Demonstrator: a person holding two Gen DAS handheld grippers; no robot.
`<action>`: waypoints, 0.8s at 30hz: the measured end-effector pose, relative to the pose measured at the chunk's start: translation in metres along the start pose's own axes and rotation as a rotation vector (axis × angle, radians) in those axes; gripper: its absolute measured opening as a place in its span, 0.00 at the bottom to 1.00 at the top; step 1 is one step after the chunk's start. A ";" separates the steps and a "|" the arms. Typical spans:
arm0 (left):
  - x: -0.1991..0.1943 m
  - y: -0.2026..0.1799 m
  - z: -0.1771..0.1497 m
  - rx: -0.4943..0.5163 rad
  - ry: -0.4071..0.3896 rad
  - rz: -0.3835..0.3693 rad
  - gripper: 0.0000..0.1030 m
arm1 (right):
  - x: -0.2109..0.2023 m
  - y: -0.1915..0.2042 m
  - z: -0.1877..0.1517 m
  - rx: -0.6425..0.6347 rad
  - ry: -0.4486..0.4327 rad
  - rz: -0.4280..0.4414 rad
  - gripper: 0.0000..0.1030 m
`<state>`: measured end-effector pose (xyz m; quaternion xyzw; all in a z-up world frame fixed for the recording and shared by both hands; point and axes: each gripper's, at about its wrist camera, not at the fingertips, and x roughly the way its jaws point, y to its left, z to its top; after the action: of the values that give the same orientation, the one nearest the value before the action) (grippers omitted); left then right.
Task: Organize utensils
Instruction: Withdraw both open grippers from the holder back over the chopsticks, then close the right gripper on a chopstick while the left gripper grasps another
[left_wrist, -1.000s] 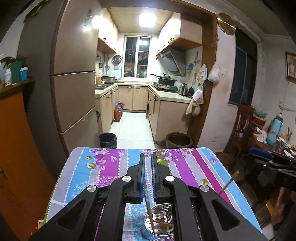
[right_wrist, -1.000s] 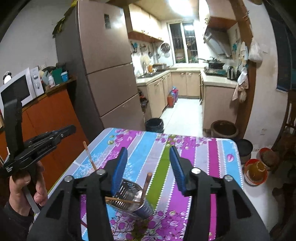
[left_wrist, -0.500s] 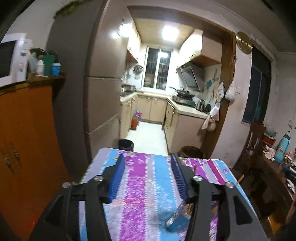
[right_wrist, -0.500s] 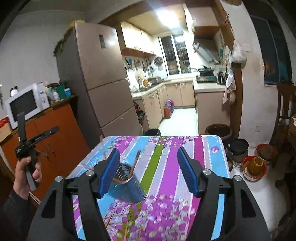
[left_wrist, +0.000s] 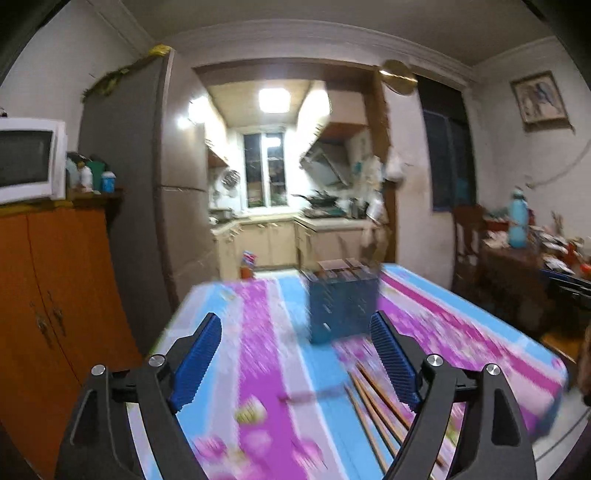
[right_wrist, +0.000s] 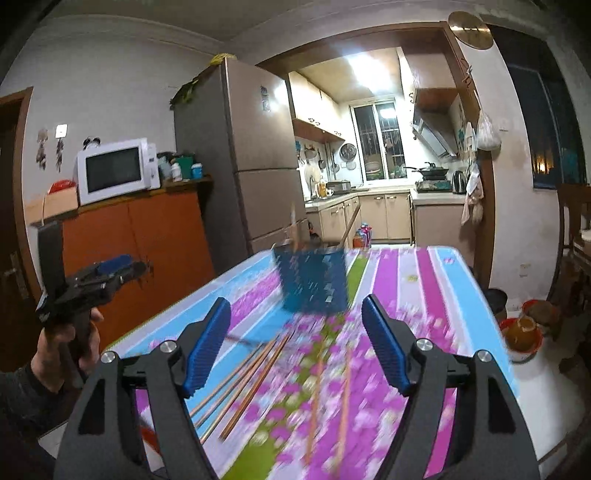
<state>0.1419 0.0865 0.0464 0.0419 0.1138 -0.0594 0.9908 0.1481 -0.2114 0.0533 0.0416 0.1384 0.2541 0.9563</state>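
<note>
A perforated metal utensil holder (left_wrist: 341, 301) stands on the striped floral tablecloth (left_wrist: 266, 354), blurred by motion; it also shows in the right wrist view (right_wrist: 314, 280) with chopsticks (right_wrist: 293, 225) sticking up from it. Several wooden chopsticks (left_wrist: 376, 402) lie loose on the cloth in front of it, also seen in the right wrist view (right_wrist: 240, 384). My left gripper (left_wrist: 295, 362) is open and empty, back from the holder. My right gripper (right_wrist: 295, 343) is open and empty above the loose chopsticks. The left gripper (right_wrist: 107, 273) shows at the left of the right wrist view.
An orange cabinet (right_wrist: 140, 236) with a microwave (right_wrist: 114, 173) stands left of the table, a fridge (right_wrist: 258, 166) behind. A chair and cluttered side table (left_wrist: 517, 243) stand at the right. Bowls (right_wrist: 522, 332) sit on the floor by the table's right edge.
Both grippers have pulled back and up from the holder. My left gripper went from shut on a chopstick over the holder to open and empty. More of the table shows.
</note>
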 end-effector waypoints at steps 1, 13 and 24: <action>-0.006 -0.006 -0.015 0.001 0.010 -0.013 0.81 | -0.001 0.007 -0.011 -0.001 0.003 0.004 0.68; -0.013 -0.061 -0.151 0.001 0.226 -0.150 0.52 | 0.030 0.067 -0.117 -0.020 0.190 0.030 0.31; -0.015 -0.079 -0.175 0.052 0.201 -0.142 0.20 | 0.018 0.069 -0.135 -0.003 0.195 0.001 0.26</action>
<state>0.0793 0.0272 -0.1253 0.0651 0.2135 -0.1278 0.9664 0.0921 -0.1408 -0.0697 0.0152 0.2303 0.2575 0.9383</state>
